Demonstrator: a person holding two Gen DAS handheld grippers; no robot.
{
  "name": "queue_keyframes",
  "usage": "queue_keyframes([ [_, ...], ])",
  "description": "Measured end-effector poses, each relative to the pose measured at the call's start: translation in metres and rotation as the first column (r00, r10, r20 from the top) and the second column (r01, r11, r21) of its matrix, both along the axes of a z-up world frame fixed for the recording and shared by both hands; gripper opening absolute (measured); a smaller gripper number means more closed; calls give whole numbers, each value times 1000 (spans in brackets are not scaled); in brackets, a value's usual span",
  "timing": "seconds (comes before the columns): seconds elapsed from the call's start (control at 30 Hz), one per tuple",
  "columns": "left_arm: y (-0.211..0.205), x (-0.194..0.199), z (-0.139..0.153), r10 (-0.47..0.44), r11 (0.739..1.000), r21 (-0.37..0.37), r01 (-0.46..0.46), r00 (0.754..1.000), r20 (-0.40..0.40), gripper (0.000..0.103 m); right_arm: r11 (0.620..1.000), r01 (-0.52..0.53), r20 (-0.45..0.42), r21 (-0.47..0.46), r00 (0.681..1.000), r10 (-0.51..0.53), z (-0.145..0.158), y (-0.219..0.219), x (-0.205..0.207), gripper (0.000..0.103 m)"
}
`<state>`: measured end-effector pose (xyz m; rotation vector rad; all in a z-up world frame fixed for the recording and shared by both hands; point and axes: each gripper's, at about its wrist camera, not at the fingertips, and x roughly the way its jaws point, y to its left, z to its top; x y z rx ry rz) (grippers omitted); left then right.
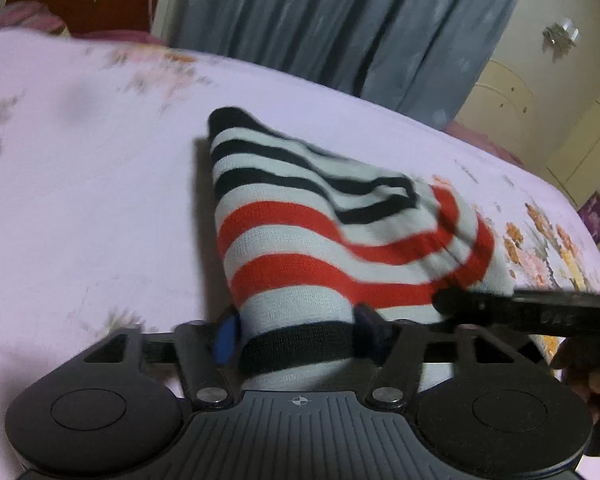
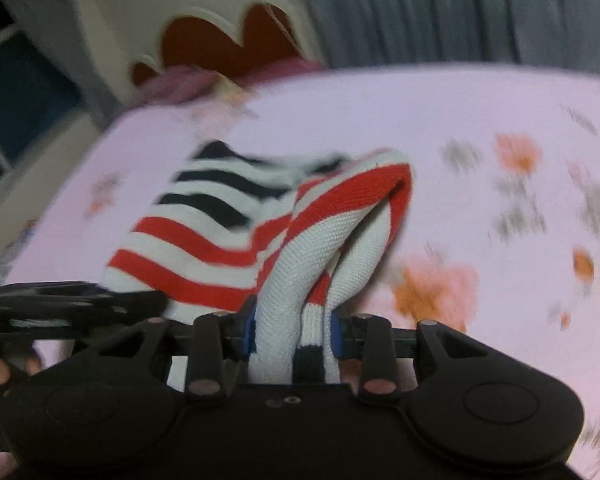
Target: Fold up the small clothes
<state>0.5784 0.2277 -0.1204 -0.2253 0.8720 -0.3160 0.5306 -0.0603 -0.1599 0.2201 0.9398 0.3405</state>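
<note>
A small knit garment with red, white and black stripes (image 1: pixel 300 236) lies on a pink floral bedsheet (image 1: pixel 80 200), its near edge lifted. My left gripper (image 1: pixel 298 334) is shut on its black-banded near edge. My right gripper (image 2: pixel 294 330) is shut on a bunched white and red edge of the same garment (image 2: pixel 228 216), which folds up in a loop ahead of the fingers. The right gripper's body shows at the right of the left wrist view (image 1: pixel 540 308); the left gripper's body shows at the left of the right wrist view (image 2: pixel 60 304).
The bed (image 2: pixel 480 128) runs wide on all sides of the garment. A grey curtain (image 1: pixel 340 20) hangs behind it. A cream and red headboard (image 2: pixel 220 36) and pink bedding (image 2: pixel 188 80) are at the far end. Cream cabinets (image 1: pixel 560 100) stand past the bed's far edge.
</note>
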Motion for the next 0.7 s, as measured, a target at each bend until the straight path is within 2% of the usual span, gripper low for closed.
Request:
queue_keyframes([
  [0.07,5,0,-9,1,1000,-28,-1,1000,-3,71,996,53,-39,72,998,-50,-17,-16,-1,35],
  [0.13,4,3,-11,-3,1000,-21,3,1000,5,72,985,102,-72,141,993,-92,-23,-28,0,35],
  [0.2,1,5,-10,-3,1000,-12,3,1000,4,74,989,98,-57,111,994,-92,-19,-26,0,35],
  [0.27,3,3,-5,5,1000,-3,-5,1000,3,83,992,88,-51,85,995,-84,-14,-23,0,39],
  [0.3,9,-3,1,19,1000,14,-19,1000,13,91,993,92,-53,75,995,-88,-11,-24,-1,42],
  [0.33,15,-9,7,29,999,19,-29,999,34,91,994,97,-47,52,994,-95,-7,-21,-4,48],
  [0.37,21,-14,15,48,998,23,-50,996,69,91,994,105,-20,14,994,-104,2,-21,-7,50],
  [0.4,25,-16,21,57,998,33,-61,993,100,89,994,110,31,-27,994,-109,14,-19,-17,49],
  [0.47,27,-11,34,38,998,49,-46,987,155,71,990,113,115,-80,988,-103,34,-18,-20,34],
  [0.5,24,-5,38,19,998,48,-27,987,159,63,991,105,135,-84,986,-93,41,-17,-16,31],
  [0.53,18,3,40,-12,999,47,4,987,161,59,992,94,151,-89,985,-80,45,-13,-10,25],
  [0.57,9,11,42,-46,998,58,37,985,164,57,991,87,157,-101,985,-70,46,-9,-3,21],
  [0.63,-10,23,39,-112,990,99,98,982,151,57,991,55,141,-121,989,-38,41,2,15,19],
  [0.7,-25,34,28,-152,976,171,132,982,113,57,982,39,115,-183,993,-18,27,11,27,16],
])
